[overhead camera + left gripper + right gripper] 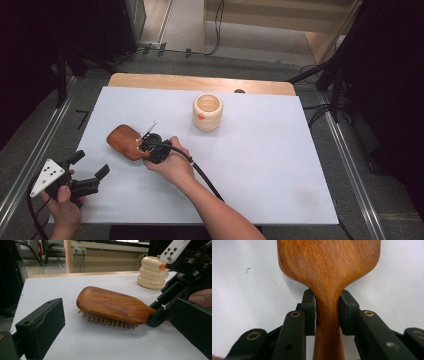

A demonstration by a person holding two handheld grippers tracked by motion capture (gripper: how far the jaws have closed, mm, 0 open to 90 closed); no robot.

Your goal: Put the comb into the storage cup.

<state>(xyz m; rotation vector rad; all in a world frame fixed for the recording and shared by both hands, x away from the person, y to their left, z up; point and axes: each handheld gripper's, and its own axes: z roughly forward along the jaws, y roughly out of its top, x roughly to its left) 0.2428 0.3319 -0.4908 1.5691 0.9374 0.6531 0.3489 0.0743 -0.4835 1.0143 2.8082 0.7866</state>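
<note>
Under right tongs (327,312): hairbrush (329,267) handle clamped, end hidden.

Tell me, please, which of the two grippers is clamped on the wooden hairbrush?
The right gripper: its jaws pinch the wooden hairbrush at the handle, while the left gripper stands open, apart.

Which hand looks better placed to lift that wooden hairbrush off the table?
Right. The right tool is already clamped on the hairbrush at its handle, while the left tool sits open near the table's edge, apart from it.
</note>
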